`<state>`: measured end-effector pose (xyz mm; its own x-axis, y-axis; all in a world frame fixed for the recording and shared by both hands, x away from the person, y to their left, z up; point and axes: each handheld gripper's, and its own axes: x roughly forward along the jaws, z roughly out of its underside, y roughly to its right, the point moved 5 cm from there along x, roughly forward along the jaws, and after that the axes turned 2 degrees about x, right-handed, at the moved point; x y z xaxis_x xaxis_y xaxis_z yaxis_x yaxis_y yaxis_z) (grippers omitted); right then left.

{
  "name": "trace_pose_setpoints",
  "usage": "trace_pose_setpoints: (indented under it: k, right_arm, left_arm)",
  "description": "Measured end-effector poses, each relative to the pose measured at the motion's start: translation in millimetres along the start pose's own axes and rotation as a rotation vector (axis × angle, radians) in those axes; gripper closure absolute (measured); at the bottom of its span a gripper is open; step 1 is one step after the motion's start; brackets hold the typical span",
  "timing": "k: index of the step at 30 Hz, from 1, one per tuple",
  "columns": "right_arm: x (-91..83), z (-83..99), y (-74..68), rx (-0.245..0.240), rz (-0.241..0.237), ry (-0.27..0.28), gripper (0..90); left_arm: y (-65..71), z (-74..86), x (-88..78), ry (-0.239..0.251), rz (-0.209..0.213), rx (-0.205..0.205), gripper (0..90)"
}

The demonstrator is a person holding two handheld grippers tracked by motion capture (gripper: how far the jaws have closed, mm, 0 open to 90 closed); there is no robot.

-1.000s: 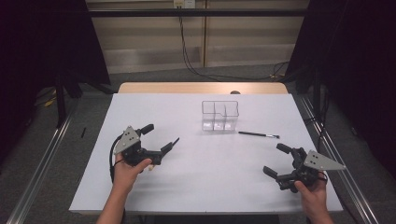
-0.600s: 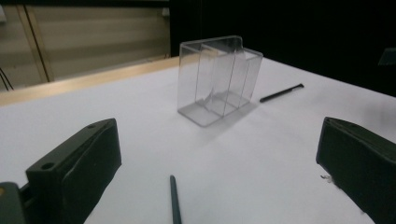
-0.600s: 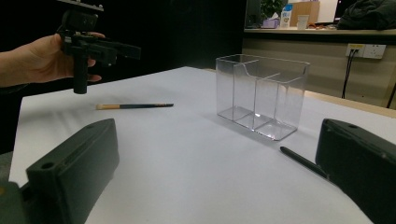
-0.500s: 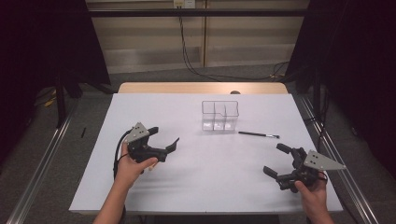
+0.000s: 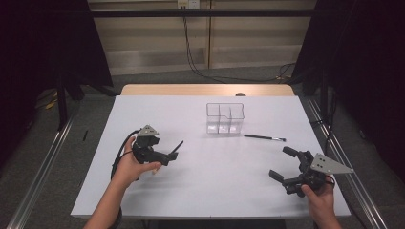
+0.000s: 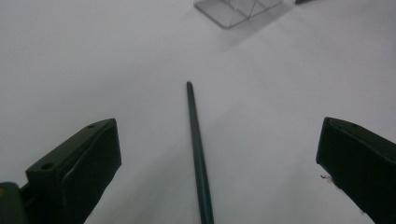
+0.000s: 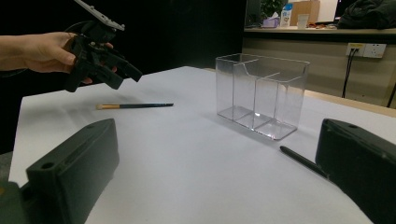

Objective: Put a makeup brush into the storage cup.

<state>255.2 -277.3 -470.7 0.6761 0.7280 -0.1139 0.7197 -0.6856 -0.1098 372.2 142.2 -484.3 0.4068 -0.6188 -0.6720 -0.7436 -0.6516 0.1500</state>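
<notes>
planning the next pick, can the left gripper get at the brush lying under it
Probably yes: the left gripper hangs open over the thin brush, which lies bare on the white table between its jaws, nothing in the way.

We see the organizer (image 5: 225, 118) on the desk (image 5: 200, 191), center-back. One brush (image 5: 264, 138) lies just right of it. A 2nd brush (image 5: 175, 147) lies front-left of it, w/ the left gripper (image 5: 162, 155) over it. Right gripper (image 5: 286, 164) sits front-right, well apart.

A white table (image 5: 200, 186) carries a clear divided box (image 5: 225, 118) and two brushes (image 5: 264, 138) (image 7: 134, 106).
</notes>
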Motion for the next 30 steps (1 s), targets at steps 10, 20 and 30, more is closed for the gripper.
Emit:
trace_pose_setpoints:
  k: [10, 20, 30]
  right_arm:
    - [0.2, 0.7, 0.4, -0.007, 0.000, -0.007, 0.0]
    - [-0.3, 0.4, 0.6, -0.005, 0.002, -0.007, 0.0]
    - [-0.5, 0.6, 1.1, -0.006, 0.003, -0.010, 0.0]
  left_arm:
    - [-4.3, 5.6, 3.8, -0.170, -0.007, -0.043, 1.2]
    - [-1.9, 2.1, 2.8, -0.290, -0.029, -0.028, 20.0]
    - [1.0, 4.9, 6.5, -0.391, -0.062, 0.004, 39.0]
